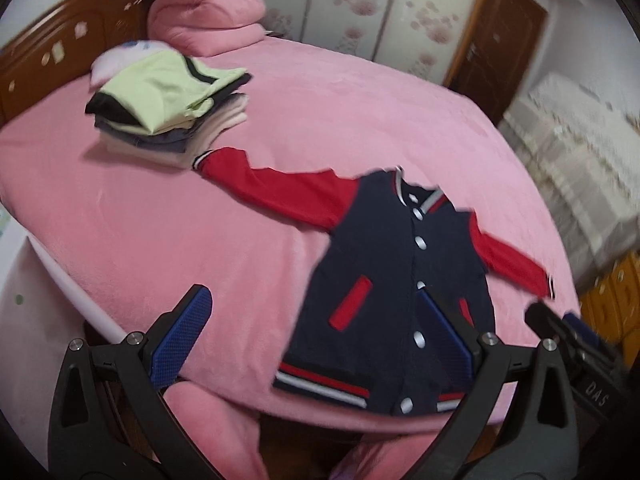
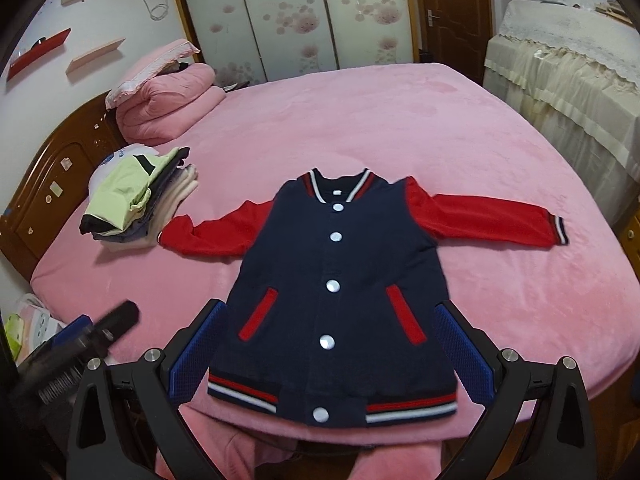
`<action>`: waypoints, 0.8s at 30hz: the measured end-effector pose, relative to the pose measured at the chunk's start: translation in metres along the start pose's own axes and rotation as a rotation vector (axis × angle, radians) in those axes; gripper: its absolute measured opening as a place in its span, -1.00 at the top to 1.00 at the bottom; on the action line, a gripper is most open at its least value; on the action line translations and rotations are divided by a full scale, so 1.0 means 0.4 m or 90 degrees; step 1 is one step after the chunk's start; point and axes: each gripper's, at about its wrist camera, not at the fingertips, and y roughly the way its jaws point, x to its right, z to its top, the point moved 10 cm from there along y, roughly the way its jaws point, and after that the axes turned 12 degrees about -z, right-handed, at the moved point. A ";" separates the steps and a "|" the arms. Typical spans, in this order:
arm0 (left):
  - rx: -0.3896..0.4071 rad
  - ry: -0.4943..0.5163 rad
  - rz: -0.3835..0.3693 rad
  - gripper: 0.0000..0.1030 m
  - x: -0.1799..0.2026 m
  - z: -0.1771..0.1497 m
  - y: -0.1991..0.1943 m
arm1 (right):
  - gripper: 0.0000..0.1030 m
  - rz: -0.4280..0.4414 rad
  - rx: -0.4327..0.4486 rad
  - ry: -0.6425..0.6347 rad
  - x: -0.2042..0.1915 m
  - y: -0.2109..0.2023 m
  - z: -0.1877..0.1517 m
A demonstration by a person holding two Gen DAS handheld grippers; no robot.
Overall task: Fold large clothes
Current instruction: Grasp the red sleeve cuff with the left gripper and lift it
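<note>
The jacket (image 2: 340, 280) lies flat on the pink bed (image 2: 400, 120), front up, both red sleeves stretched out. The right claw (image 2: 332, 352) is spread wide with nothing in it, and the jacket's bottom edge sits between its fingers. The left claw (image 1: 316, 340) is spread wide too, just left of the jacket. Its view is blurry, so touching is unclear. A pile of folded clothes (image 2: 136, 200) sits far ahead to the left.

Jacket (image 1: 384, 272) flat on pink bed (image 1: 200, 220)
</note>
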 end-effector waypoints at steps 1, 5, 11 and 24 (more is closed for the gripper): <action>0.009 -0.016 -0.010 -0.95 -0.037 0.016 0.016 | -1.00 0.005 0.005 -0.002 -0.013 0.021 0.006; 0.018 -0.090 -0.056 -0.95 -0.188 0.085 0.102 | -1.00 0.017 0.009 -0.012 -0.078 0.126 0.035; -0.002 -0.178 -0.094 -0.95 -0.398 0.183 0.267 | -1.00 0.036 -0.012 -0.029 -0.185 0.308 0.091; 0.016 -0.328 -0.030 -0.44 -0.699 0.314 0.669 | -1.00 0.052 -0.091 0.022 -0.341 0.725 0.224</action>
